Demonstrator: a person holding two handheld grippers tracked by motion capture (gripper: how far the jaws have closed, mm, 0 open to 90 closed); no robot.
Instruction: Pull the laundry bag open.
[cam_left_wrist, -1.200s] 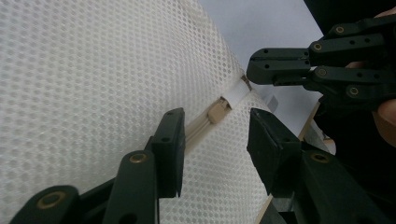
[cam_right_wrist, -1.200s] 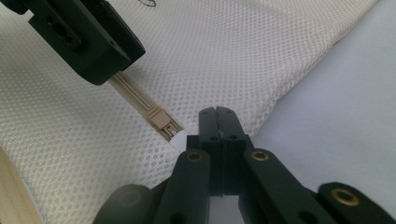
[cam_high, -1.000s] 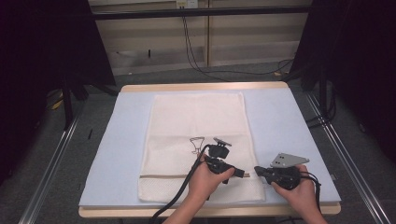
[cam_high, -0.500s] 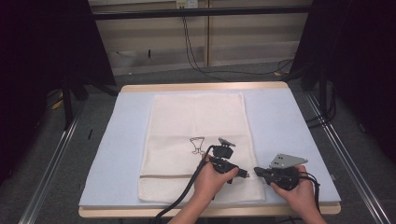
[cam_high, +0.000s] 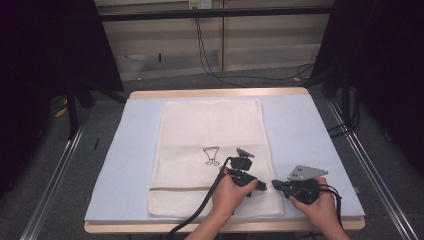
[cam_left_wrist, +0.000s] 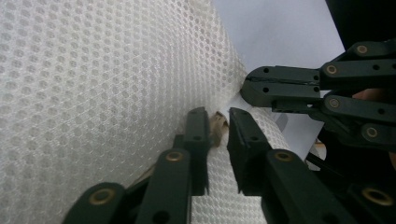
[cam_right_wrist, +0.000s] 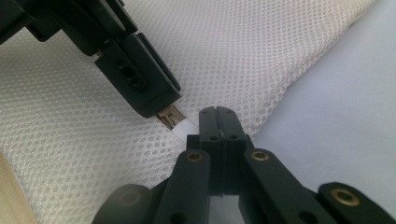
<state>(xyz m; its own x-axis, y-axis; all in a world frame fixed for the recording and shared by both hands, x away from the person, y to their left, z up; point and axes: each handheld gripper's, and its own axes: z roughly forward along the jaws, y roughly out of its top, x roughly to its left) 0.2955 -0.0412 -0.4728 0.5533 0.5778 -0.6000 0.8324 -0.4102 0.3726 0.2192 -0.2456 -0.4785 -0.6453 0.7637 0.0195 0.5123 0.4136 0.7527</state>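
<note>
Lying flat on a pale blue mat (cam_high: 115, 165) over a wooden table (cam_high: 220, 93), a cream mesh bag (cam_high: 210, 135) runs with its long axis from 12 to 6 o'clock in the high view, a small black drawing (cam_high: 211, 156) near its middle and a tan band (cam_high: 180, 189) crossing it toward the near end. Grey floor and dark curtains ring the table, and black cables hang at 12 o'clock. On the bag's near right corner, at about 5 o'clock, the left gripper (cam_left_wrist: 219, 130) sits in a hand (cam_high: 227, 192), its jaws nearly closed on a small tan tab (cam_left_wrist: 216, 126) at the bag's edge; its thick cable trails off toward 6 o'clock. Just to the right, tip to tip with it, the right gripper (cam_right_wrist: 218, 116) is clenched on a white pull (cam_right_wrist: 184, 127) joined to that tab, the jaws pressed together. Its hand (cam_high: 320, 207) rests at the bag's edge over the mat, a grey plate (cam_high: 306, 172) on top.
</note>
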